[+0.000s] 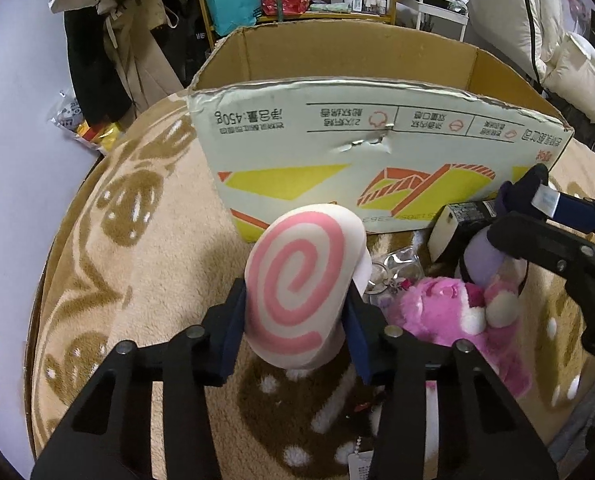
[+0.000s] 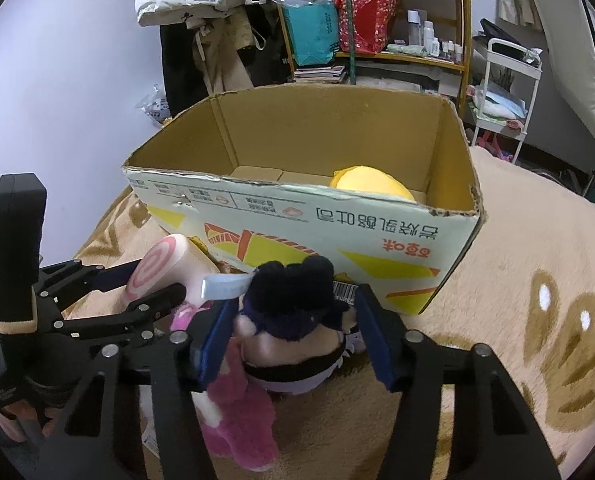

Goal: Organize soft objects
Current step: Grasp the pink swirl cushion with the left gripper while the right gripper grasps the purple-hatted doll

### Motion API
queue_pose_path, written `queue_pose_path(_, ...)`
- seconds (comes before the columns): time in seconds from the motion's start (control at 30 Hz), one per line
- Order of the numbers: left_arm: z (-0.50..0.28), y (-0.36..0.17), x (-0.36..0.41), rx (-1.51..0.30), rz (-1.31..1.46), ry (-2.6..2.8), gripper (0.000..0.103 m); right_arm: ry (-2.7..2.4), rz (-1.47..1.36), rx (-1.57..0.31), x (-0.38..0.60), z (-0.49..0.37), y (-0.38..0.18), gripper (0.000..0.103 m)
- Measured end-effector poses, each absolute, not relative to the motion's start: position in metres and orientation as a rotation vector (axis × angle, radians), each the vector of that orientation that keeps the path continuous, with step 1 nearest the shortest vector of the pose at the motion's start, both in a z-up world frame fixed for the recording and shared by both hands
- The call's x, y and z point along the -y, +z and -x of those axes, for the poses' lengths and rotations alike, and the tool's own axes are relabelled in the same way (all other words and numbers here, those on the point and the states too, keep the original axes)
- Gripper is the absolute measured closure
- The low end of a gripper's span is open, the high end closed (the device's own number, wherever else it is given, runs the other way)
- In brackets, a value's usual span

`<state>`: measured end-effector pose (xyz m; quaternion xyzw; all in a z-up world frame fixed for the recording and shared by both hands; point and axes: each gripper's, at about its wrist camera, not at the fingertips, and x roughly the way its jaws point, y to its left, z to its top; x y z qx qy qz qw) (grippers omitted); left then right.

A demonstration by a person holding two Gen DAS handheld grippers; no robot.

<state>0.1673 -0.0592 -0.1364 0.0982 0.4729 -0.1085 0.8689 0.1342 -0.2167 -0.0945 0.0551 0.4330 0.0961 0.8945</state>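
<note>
My left gripper (image 1: 297,312) is shut on a white soft roll with a pink spiral (image 1: 297,280), held above the rug; the roll also shows in the right wrist view (image 2: 165,272). My right gripper (image 2: 293,336) has its jaws on either side of a doll with black hair (image 2: 293,308); the left pad touches it, a gap shows at the right pad. A pink plush (image 2: 241,420) lies under the doll, also in the left wrist view (image 1: 449,308). The open cardboard box (image 2: 309,216) stands just ahead with a yellow plush (image 2: 373,184) inside.
A beige rug with brown paw prints (image 2: 537,280) covers the surface. A small dark carton (image 1: 461,224) and a clear keychain item (image 1: 397,268) lie by the box front. Shelves (image 2: 377,20), hanging clothes and a white cart (image 2: 505,80) stand behind.
</note>
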Motion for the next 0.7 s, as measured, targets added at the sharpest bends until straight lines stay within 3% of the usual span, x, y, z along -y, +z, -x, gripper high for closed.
queue_pose_path(0.27,-0.162,-0.129,0.052,-0.985,-0.166,-0.207,0.067,0.196,-0.108,-0.877,0.219,-0.126,-0.091,0.053)
queue_pose_path(0.7,-0.137,-0.1,0.045,-0.898,-0.154,-0.175,0.068,0.176,-0.102,-0.78,0.22,-0.103,-0.063,0.054)
